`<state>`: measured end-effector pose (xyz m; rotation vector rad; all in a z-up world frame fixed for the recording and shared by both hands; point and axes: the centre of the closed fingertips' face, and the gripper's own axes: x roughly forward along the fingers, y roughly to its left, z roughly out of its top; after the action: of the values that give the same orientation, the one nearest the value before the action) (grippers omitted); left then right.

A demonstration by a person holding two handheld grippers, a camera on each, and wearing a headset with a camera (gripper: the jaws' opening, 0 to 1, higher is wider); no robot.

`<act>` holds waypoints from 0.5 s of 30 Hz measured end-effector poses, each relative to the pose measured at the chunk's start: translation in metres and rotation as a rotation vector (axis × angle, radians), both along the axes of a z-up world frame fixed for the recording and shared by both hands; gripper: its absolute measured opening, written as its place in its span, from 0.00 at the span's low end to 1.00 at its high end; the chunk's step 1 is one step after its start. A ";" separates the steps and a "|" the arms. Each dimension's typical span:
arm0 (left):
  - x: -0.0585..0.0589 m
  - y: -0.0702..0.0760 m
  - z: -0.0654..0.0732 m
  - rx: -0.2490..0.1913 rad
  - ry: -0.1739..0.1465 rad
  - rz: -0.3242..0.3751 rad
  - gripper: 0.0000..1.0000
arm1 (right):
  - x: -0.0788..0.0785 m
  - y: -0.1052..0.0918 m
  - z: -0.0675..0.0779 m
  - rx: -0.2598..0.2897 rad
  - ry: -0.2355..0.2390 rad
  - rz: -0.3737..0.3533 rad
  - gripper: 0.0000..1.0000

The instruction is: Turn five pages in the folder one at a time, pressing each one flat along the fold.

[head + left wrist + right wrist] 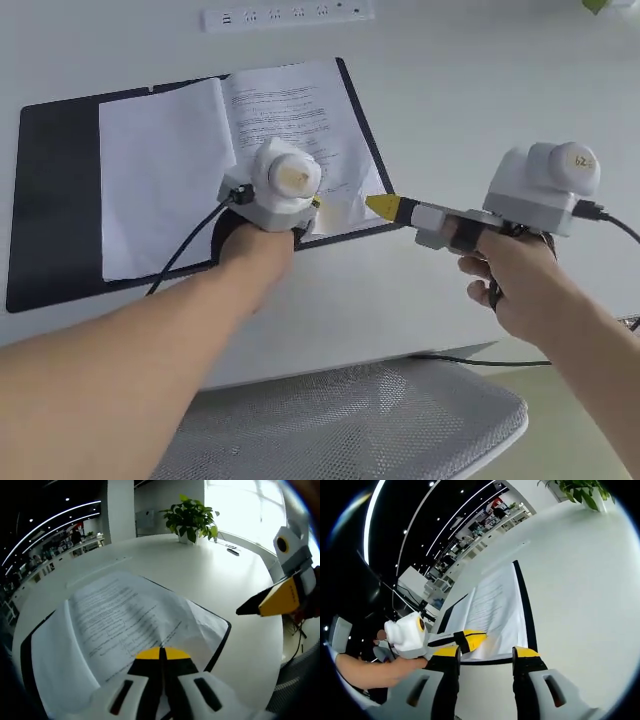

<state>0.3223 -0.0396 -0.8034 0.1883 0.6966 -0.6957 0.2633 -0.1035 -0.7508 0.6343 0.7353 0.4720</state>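
The black folder (55, 200) lies open on the white table, with a blank sheet (160, 180) on its left side and a printed page (290, 110) on its right. My left gripper (314, 205) is at the printed page's near edge, close to the right corner. Its jaws are shut (160, 653) on the paper (120, 620), and creases run toward the tips. My right gripper (385, 206) hovers just off the folder's right edge, pointing at it. It stands open (490, 654) with nothing between its fingers. Beyond it are the left gripper (470, 640) and the page (497, 605).
A power strip (288, 14) lies along the table's back edge. A grey mesh chair (350, 420) sits below the table's near edge. A black cable (185, 250) trails from the left gripper across the folder. A potted plant (190, 517) stands far across the table.
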 end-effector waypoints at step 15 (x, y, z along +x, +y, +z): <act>0.000 0.000 -0.001 -0.045 0.038 0.017 0.00 | 0.015 0.003 -0.026 -0.028 0.045 0.020 0.36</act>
<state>0.3222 -0.0400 -0.8044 0.1283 0.7173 -0.6996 0.2782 -0.1005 -0.7766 0.6136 0.7900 0.4669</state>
